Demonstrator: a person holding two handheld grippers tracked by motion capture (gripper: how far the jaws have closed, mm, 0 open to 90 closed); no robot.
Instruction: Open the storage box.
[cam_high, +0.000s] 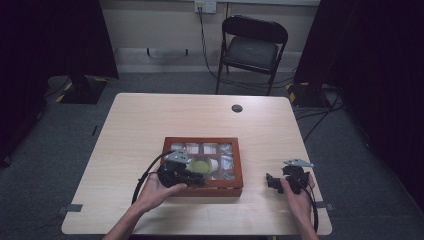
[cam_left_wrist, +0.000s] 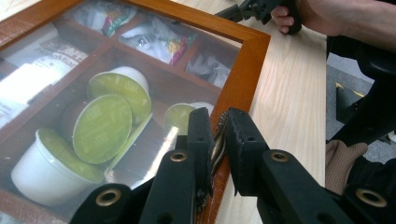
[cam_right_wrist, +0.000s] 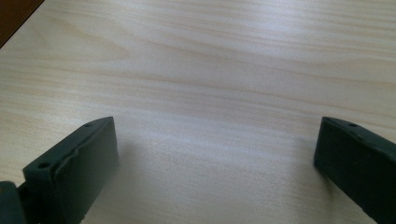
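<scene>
Wooden box, long axis across the table, lid edge in left gripper jaws.

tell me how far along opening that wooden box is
Done: the left tool has reached the wooden box and its jaws are shut on a small metal latch at the front edge of the glass lid. In hand: that grip. Left: the lid is still down over the green-topped capsules. The right tool rests open on the table.
</scene>
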